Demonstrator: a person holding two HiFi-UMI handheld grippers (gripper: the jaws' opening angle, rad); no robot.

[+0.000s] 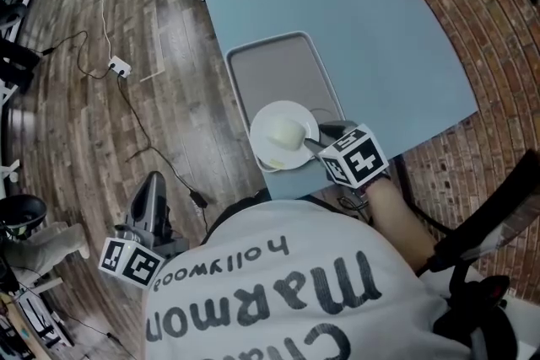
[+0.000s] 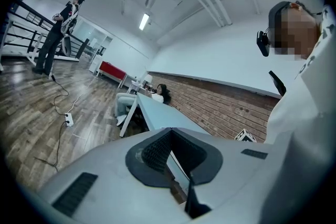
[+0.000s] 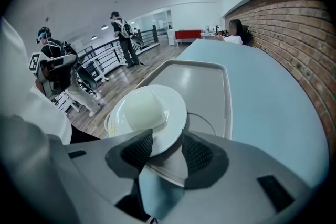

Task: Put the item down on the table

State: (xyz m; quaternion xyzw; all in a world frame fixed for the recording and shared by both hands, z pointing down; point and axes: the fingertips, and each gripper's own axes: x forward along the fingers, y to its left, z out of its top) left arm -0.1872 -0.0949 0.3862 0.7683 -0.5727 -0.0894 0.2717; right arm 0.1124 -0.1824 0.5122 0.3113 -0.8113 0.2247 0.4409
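Jaws of the right gripper (image 3: 167,147) pinch the near rim of a round white plate (image 3: 173,113), one ribbed pad on each side of its edge. On the plate sits a pale dome-shaped lump (image 3: 144,110), slightly off centre.

In the head view the plate (image 1: 274,149) lies over the near end of a grey rectangular tray (image 1: 278,67) and reaches past the tray's left rim and near rim. The lump (image 1: 287,133) is on top of it, and the right gripper (image 1: 314,143) comes in from the tray's near right corner. Whether the plate rests on the tray or hangs just above it cannot be told.

The tray lies on a light blue table (image 1: 354,13), close to the table's near edge.

Well to the left of the tray, off the table and over the wooden plank floor (image 1: 101,131), the left gripper (image 1: 154,181) hangs by the person's side. Its own view shows the left gripper (image 2: 170,134) with its tips meeting and nothing between them.
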